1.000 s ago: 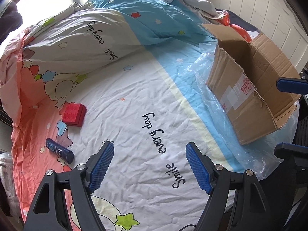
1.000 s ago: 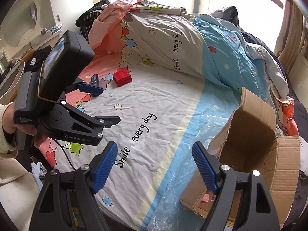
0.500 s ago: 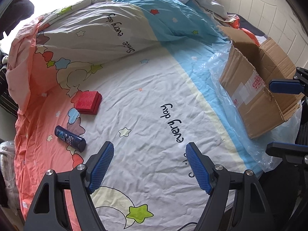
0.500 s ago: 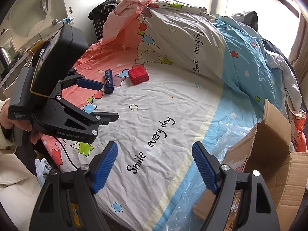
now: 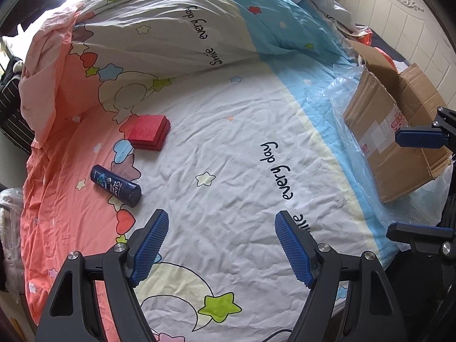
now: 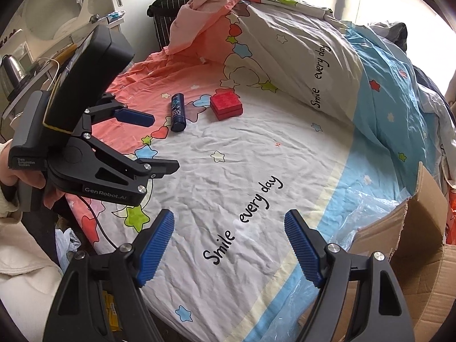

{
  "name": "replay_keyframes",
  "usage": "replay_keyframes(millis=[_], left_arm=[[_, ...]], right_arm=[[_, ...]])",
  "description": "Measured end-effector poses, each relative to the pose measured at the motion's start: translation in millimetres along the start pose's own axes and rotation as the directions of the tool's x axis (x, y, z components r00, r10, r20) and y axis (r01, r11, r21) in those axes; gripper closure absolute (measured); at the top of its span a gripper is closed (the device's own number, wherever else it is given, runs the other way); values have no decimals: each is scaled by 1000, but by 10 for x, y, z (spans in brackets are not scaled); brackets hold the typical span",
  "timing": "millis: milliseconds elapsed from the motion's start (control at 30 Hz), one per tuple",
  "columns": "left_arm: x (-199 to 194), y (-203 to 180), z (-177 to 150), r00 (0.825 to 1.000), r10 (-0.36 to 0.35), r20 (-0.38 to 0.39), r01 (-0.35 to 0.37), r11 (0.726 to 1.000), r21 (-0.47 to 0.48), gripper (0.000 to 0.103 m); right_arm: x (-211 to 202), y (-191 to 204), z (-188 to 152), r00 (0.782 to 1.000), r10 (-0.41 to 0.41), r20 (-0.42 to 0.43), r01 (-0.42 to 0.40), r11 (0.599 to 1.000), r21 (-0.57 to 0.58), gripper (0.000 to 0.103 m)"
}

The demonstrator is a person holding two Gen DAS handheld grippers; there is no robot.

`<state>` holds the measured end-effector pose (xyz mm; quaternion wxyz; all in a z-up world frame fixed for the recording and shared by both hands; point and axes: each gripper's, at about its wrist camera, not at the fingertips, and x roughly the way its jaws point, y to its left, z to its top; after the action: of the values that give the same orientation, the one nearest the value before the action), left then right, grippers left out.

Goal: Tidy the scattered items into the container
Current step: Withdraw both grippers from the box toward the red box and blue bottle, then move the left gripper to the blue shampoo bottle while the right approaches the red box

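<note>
A flat red box (image 5: 148,132) and a dark blue bottle (image 5: 115,185) on its side lie close together on the pink left part of the bed sheet. Both also show in the right wrist view, the red box (image 6: 226,105) and the bottle (image 6: 178,112). An open cardboard box (image 5: 390,142) stands at the bed's right edge, its flap (image 6: 427,205) raised. My left gripper (image 5: 221,228) hangs open and empty over the white sheet, short of the bottle. My right gripper (image 6: 228,228) is open and empty too, nearer the cardboard box.
Clear plastic film (image 5: 342,108) lies under the cardboard box. A folded duvet (image 5: 171,37) rises behind the two items. A white headboard (image 5: 404,20) stands far right, a striped black bag (image 6: 168,25) beyond the bed. A hand (image 6: 17,176) holds the left gripper.
Both grippers have moved left across the bed, toward the bottle and the red box. The cardboard box has slid toward the right edge of both views. Jaws unchanged.
</note>
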<state>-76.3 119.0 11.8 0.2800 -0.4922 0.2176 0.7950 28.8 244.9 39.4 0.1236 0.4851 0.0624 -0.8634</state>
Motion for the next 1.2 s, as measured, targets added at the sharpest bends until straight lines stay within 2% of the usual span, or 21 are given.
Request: replay_keyframes(millis=[533,1200], left_arm=[[90,317,-273,999,-24,-30,23,999,-28,23],[182,689,-380,999,-46,-25,44,997,-69,23]], right_arm=[[307,125,138,998,44,-38,-45,999,-27,26],[614,263,413,994,85,-72,-91,993,-80,26]])
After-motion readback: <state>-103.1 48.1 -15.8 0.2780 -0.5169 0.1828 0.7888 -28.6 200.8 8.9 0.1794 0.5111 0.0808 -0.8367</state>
